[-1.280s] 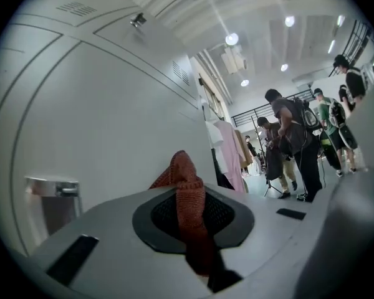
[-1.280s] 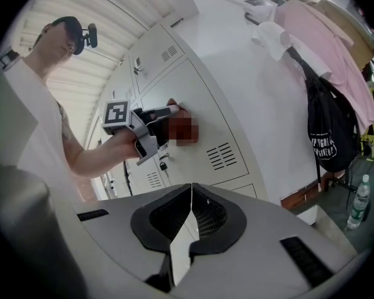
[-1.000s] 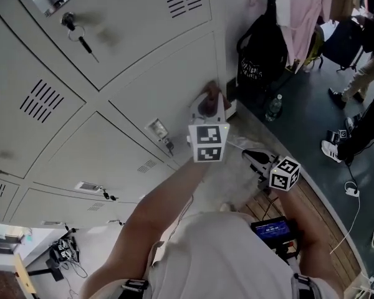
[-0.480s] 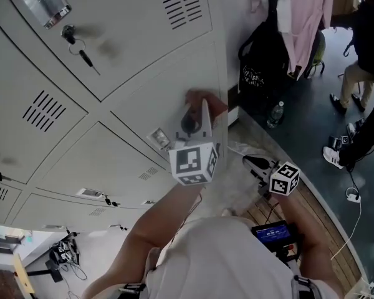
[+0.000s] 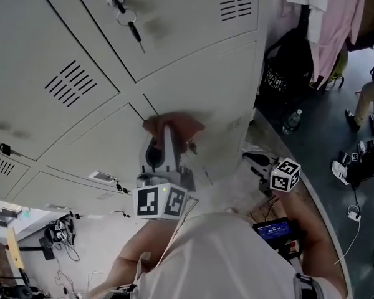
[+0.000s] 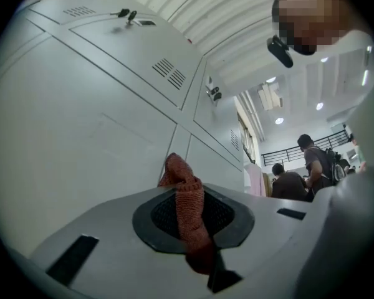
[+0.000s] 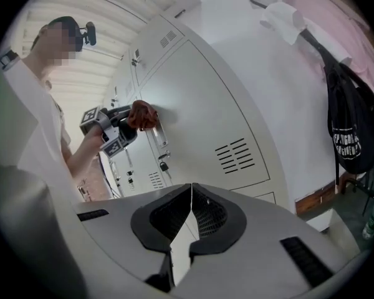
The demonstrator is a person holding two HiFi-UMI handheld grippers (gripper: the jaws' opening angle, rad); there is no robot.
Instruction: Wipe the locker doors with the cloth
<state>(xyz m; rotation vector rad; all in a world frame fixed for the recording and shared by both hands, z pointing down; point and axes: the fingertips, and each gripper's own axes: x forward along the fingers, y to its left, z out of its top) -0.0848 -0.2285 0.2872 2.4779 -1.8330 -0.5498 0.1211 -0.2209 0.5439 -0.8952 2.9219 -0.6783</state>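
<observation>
Grey painted metal fills the left of the scene: locker doors (image 5: 62,123) in stacked rows. In the head view I can count three sets of vent slits, and one key on a ring (image 5: 128,22) hangs from a lock near the top.

Toward the middle, the left tool (image 5: 166,134) is clenched on one rust-red cloth (image 5: 173,123). The left gripper view shows the knitted fabric pinched between the two jaws and bunching out past their tips. The cloth lies against the face of a door, just beside the seam where it meets the next door.

Further right, down by the person's waist, the right tool (image 7: 191,195) holds nothing, its two jaws closed tip to tip. Each tool carries one marker cube, two in all.

At the far right one black bag (image 5: 293,67) hangs beside one pink garment (image 5: 336,23). One bottle (image 5: 292,121) sits on the floor below them.
</observation>
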